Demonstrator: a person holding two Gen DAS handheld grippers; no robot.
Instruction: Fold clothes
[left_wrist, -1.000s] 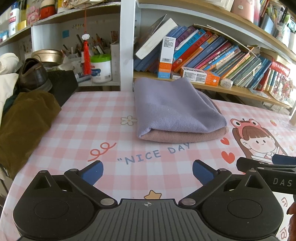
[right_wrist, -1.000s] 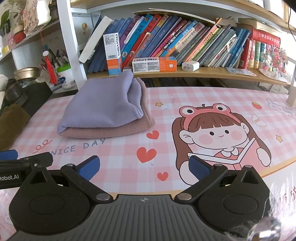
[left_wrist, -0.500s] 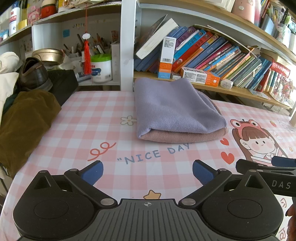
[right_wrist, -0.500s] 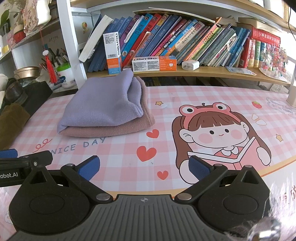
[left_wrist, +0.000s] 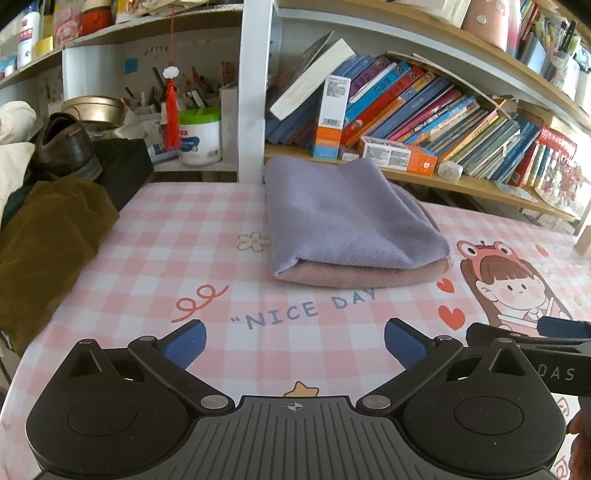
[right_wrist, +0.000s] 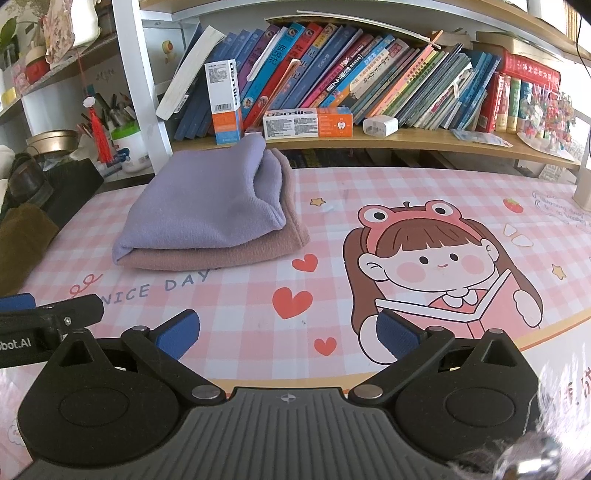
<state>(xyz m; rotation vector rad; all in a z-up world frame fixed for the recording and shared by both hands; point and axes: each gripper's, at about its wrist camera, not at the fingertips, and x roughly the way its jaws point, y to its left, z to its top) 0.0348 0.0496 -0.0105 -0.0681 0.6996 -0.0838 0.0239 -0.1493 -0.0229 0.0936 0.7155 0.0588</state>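
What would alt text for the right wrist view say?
A folded lilac cloth lies atop a folded pink one on a pink checked table, before a shelf of books. The open right gripper hovers empty in front.

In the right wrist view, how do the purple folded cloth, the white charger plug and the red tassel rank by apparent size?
1. purple folded cloth, by far the largest.
2. red tassel and white charger plug look similar in area: the tassel is longer and thinner, the plug more compact. I would not rank them.
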